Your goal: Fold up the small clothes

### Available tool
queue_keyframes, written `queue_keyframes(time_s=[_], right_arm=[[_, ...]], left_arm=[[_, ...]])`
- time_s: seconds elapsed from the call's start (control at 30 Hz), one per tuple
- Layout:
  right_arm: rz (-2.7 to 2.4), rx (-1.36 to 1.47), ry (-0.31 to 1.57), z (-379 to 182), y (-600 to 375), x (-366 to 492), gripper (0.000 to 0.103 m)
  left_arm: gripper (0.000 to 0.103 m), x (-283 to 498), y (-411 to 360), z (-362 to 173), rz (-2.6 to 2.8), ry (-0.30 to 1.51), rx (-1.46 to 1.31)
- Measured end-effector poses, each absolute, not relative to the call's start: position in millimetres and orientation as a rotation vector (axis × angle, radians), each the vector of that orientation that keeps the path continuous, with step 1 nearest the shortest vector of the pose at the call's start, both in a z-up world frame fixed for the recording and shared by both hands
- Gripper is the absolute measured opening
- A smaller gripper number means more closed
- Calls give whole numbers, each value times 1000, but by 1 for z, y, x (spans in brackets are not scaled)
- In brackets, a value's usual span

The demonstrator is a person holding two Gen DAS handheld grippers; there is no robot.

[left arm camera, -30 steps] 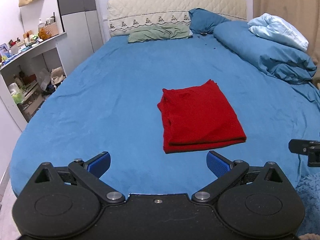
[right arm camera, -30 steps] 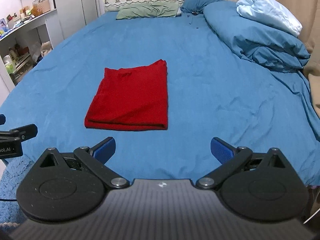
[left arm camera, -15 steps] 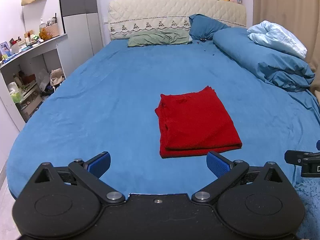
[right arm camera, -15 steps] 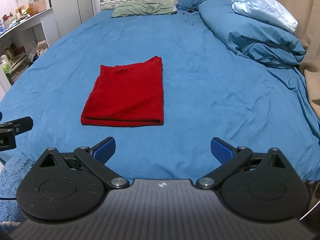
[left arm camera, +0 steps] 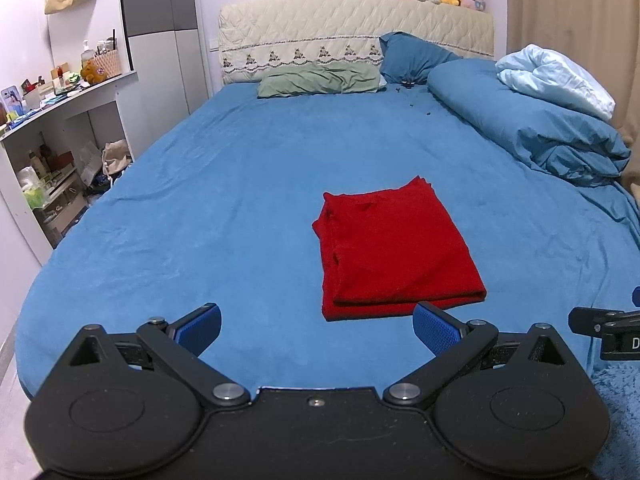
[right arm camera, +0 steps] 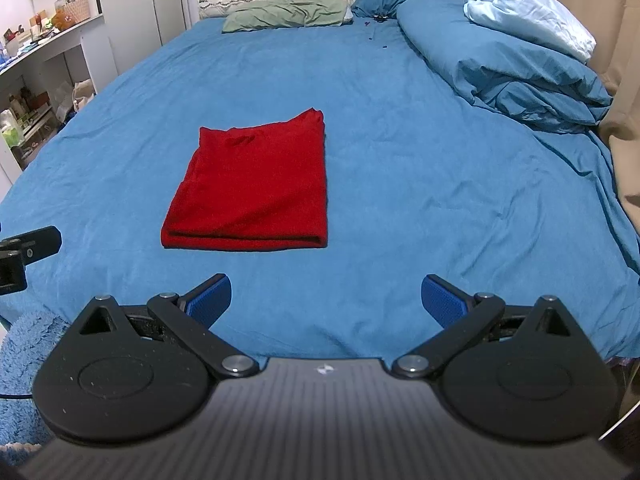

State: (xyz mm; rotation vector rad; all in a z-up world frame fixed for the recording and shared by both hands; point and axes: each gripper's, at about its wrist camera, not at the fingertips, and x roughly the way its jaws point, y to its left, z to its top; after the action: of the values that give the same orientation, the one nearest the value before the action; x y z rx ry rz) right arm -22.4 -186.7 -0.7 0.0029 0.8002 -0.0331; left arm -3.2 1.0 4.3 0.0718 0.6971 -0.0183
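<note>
A red garment lies folded into a neat rectangle on the blue bed sheet, with its folded edge toward me. It also shows in the right wrist view. My left gripper is open and empty, held back near the foot of the bed, just short of the garment's near edge. My right gripper is open and empty, also near the foot of the bed, to the right of the garment and apart from it.
A bunched blue duvet with a light blue blanket lies along the bed's right side. Pillows rest by the headboard. White shelves with clutter stand left of the bed. A fuzzy blue rug lies below.
Both grippers have pulled back and lifted slightly away from the folded garment, so more of the room shows. The garment has not moved and both grippers stay open.
</note>
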Motion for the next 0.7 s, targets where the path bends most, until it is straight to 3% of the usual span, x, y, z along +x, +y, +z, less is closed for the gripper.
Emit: queue_keyframes(time_s=[0.7], right_arm=[[-28,-24,810,-6,-183,-23,103]], left_arm=[[103,-2,4,7,-27,694,50]])
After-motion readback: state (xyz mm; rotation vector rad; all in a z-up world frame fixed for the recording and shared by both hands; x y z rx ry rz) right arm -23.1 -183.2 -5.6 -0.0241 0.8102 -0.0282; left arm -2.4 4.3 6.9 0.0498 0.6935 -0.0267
